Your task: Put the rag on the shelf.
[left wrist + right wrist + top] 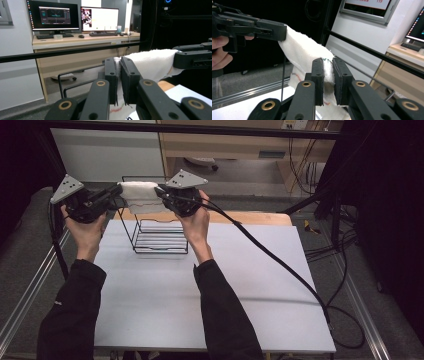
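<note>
Left gripper (119, 82) and right gripper (329, 82): two black two-jaw claws, each clamped on one end of a single white terry towel (140, 196) stretched between them. Directly beneath the towel: one black wire rack (159, 232), open-framed, on one pale rectangular table (210, 290).

surface: white table (240, 285); on it: black wire rack (159, 237), rear left

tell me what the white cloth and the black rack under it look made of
White cloth: seemingly cotton terry, matte, with a fuzzy nap and coloured edge stitching. Black rack: thin wire rods, probably coated or painted metal, with slight sheen; coating unclear.
</note>
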`<action>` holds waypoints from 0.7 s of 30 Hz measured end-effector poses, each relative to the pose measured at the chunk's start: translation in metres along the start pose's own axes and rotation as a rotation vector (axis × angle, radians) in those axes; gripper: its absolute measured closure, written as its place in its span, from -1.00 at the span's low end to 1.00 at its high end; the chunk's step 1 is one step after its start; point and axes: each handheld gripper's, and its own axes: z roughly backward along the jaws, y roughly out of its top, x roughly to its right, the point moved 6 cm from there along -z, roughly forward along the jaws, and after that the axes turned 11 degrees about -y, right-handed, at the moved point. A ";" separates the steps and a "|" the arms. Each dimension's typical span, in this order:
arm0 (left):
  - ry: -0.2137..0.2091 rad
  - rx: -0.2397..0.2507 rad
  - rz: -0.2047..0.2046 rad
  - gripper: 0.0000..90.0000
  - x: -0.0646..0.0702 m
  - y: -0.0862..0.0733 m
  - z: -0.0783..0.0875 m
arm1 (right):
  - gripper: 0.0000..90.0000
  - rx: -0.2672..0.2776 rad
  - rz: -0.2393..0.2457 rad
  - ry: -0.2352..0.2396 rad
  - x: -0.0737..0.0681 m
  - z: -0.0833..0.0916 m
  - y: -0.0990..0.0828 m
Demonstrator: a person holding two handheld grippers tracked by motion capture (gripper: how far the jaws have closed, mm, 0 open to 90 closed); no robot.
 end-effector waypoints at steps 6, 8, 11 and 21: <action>-0.004 -0.012 0.005 0.87 0.003 -0.003 0.003 | 0.78 -0.015 -0.007 0.011 -0.003 0.003 -0.005; -0.005 -0.019 0.007 0.86 0.004 -0.004 0.004 | 0.78 -0.022 -0.009 0.015 -0.004 0.004 -0.006; -0.002 -0.034 0.000 0.86 0.007 -0.006 0.006 | 0.78 -0.034 -0.005 0.018 -0.006 0.006 -0.009; -0.004 -0.073 0.001 0.84 0.012 -0.018 0.011 | 0.74 -0.080 0.006 0.032 -0.014 0.009 -0.016</action>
